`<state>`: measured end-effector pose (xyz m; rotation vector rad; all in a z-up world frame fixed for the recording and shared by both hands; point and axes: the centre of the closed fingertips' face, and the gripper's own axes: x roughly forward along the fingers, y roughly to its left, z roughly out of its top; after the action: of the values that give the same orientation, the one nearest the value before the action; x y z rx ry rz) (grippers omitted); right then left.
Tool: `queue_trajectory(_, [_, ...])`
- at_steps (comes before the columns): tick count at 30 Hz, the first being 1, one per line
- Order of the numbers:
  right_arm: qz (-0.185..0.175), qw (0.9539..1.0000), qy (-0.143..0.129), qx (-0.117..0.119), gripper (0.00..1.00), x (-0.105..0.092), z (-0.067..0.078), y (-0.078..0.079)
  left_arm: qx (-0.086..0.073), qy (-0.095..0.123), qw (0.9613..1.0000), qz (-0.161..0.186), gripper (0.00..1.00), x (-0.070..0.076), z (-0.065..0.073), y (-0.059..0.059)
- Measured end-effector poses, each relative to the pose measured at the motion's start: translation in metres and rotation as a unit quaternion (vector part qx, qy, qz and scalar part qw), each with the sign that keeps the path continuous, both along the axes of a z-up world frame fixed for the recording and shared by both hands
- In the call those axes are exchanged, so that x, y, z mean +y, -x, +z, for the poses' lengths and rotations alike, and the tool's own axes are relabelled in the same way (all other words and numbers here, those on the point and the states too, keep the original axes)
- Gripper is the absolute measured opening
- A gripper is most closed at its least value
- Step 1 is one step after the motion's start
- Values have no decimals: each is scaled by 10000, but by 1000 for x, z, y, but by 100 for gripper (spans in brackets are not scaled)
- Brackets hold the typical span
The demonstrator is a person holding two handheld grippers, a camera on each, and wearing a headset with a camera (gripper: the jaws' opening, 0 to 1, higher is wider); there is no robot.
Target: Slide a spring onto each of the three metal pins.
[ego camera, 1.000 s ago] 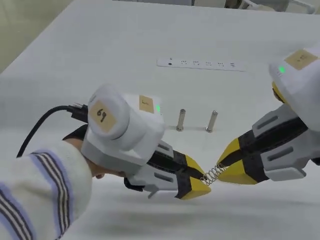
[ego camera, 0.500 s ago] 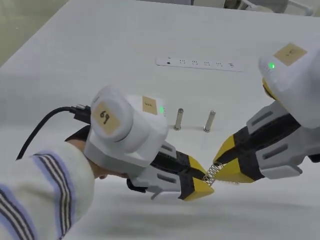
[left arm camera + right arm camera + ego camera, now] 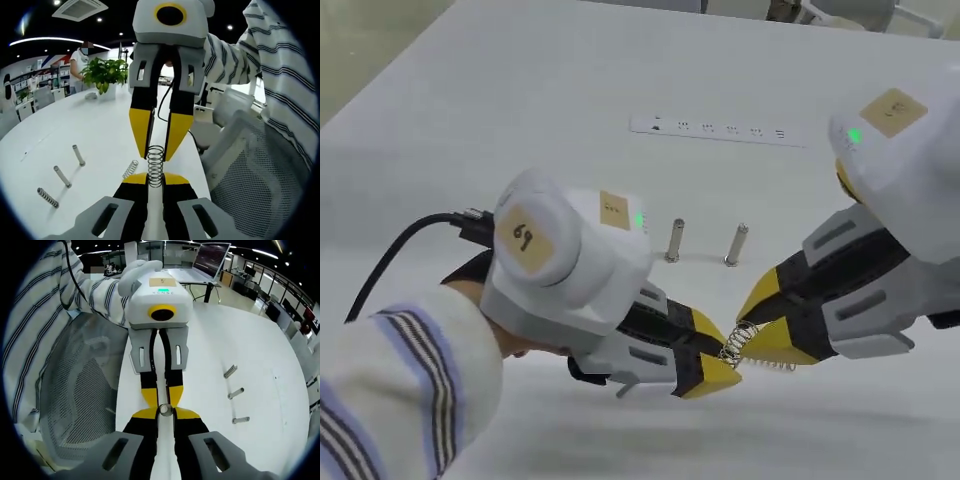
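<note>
While fast in left tongs (image 3: 155, 178) and right tongs (image 3: 156, 157) alike, one short, silvery, open-coiled spring (image 3: 155, 167).

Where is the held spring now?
Head view, low centre: the spring spans the tips of the left gripper and right gripper, near two upright pins.

A thin coiled steel spring (image 3: 738, 343) sits near, centre; farther off, two bare silver metal pins (image 3: 673, 241) (image 3: 735, 245) stand upright, and a third pin (image 3: 47, 197) is spring-sleeved.
</note>
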<state>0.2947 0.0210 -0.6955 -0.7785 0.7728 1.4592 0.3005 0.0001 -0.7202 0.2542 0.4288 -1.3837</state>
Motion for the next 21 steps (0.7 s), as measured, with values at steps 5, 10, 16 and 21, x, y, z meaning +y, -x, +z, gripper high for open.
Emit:
queue_trajectory(5, [17, 10000, 51, 32, 8, 2, -5, 0, -41, -55, 10000, 2, 2, 2, 0, -1])
queue_trajectory(10, [-8, 9999, 99, 10, 9, 2, -11, -1, -66, -48, 10000, -10, 2, 1, 1, -2])
queue_trajectory(16, [-34, 9999, 121, 22, 8, 2, -16, -2, -79, -33, 10000, -15, 2, -1, 3, -2])
queue_trajectory(21, [-17, 9999, 156, 50, 8, 3, -18, 1, -77, -81, 9999, -34, 2, 0, 1, -1])
